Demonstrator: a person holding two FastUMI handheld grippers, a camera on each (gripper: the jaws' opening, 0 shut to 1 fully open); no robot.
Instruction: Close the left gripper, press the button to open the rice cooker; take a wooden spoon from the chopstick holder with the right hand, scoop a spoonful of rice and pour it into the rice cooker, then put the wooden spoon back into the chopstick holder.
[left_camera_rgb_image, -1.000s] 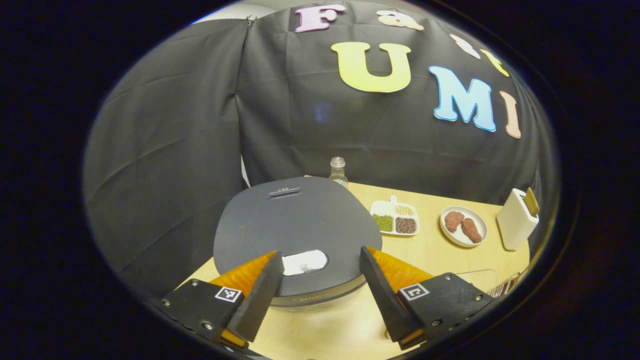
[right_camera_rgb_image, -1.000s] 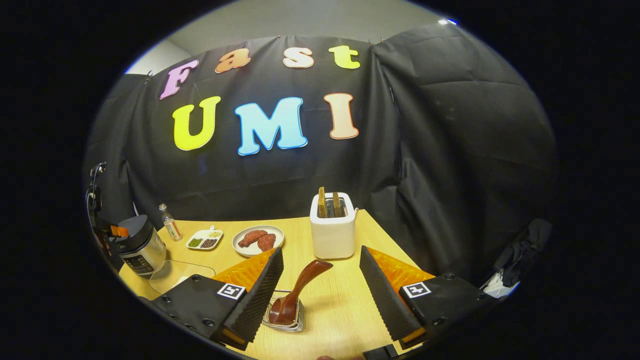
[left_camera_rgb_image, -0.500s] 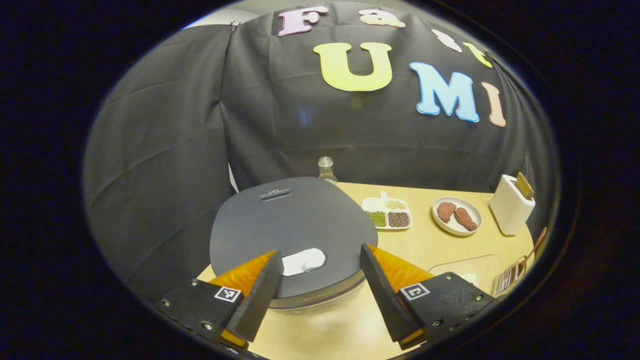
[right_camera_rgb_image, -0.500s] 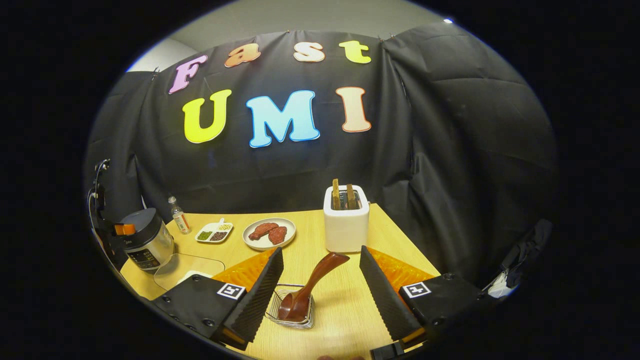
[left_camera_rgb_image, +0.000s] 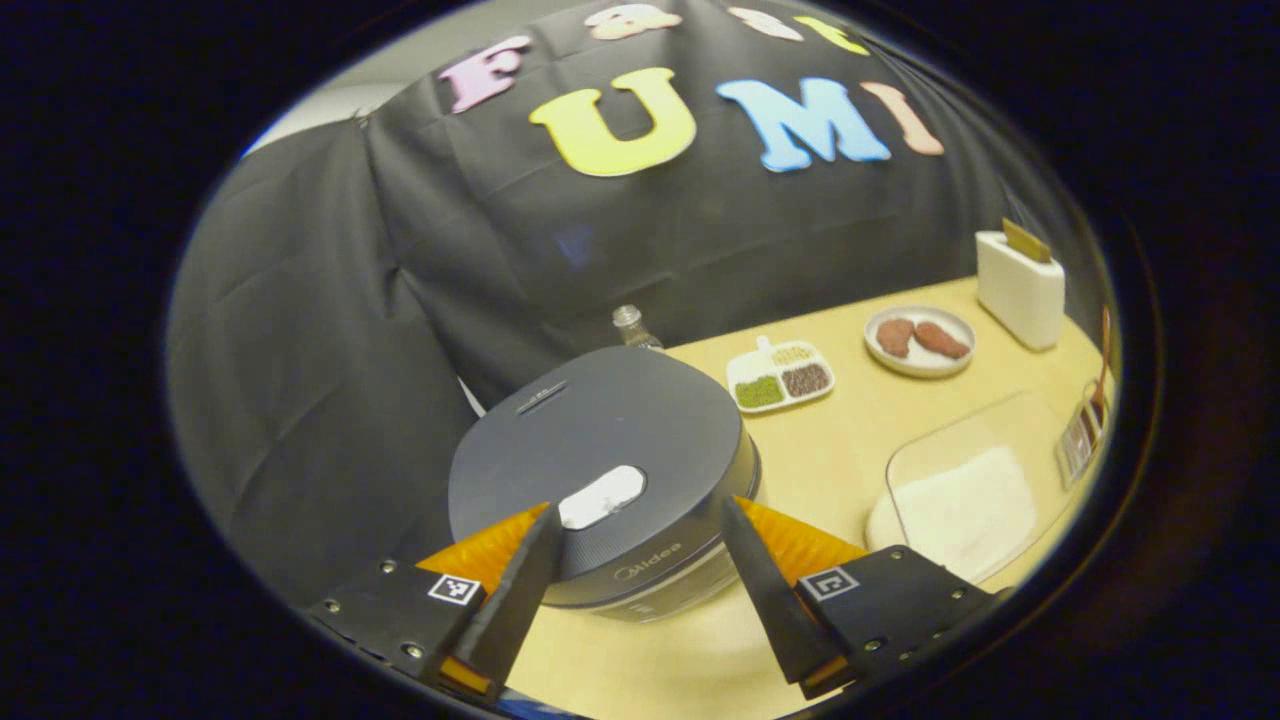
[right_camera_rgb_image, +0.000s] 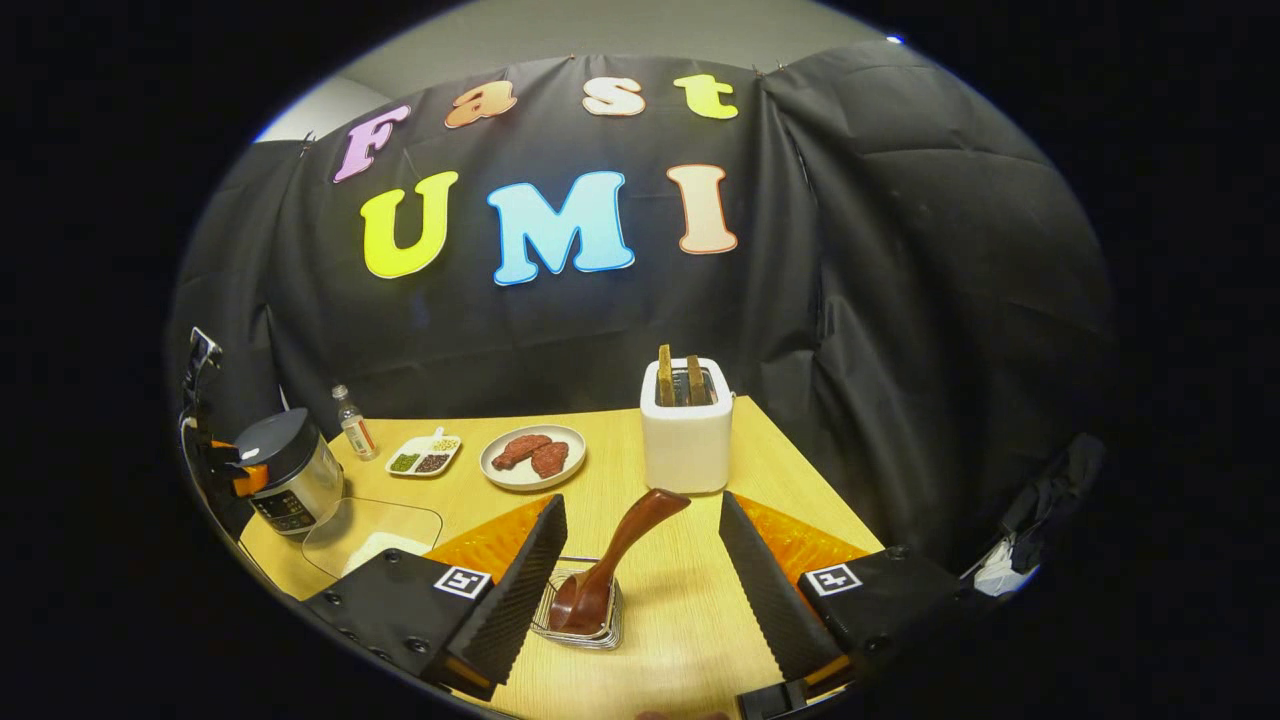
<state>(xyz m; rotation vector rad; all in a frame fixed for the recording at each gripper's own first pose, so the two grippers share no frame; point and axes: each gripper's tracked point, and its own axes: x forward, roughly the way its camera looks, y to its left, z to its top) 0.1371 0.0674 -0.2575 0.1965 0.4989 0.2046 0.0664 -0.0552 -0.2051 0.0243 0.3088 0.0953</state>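
Observation:
The rice cooker (left_camera_rgb_image: 610, 440) stands with its dark lid down, its white button (left_camera_rgb_image: 602, 497) at the lid's front edge. My left gripper (left_camera_rgb_image: 638, 506) hovers open just in front of the cooker, the button lying between its fingertips, nearer the left one. In the right gripper view the cooker (right_camera_rgb_image: 285, 470) stands far left, with the left gripper (right_camera_rgb_image: 238, 478) beside it. The wooden spoon (right_camera_rgb_image: 618, 555) stands bowl-down in the wire chopstick holder (right_camera_rgb_image: 570, 628), handle leaning up to the right. My right gripper (right_camera_rgb_image: 641, 500) is open around the handle, not touching it.
A clear container of rice (left_camera_rgb_image: 965, 495) lies right of the cooker, also seen as the container (right_camera_rgb_image: 372, 528). Behind stand a white toaster (right_camera_rgb_image: 685, 435), a plate of meat (right_camera_rgb_image: 533, 457), a divided bean tray (right_camera_rgb_image: 425, 456) and a small bottle (right_camera_rgb_image: 352, 420).
The left gripper view has rolled and swung right, bringing the rice container into sight; the cooker lid stays down. The right gripper has hardly moved and stays open around the spoon.

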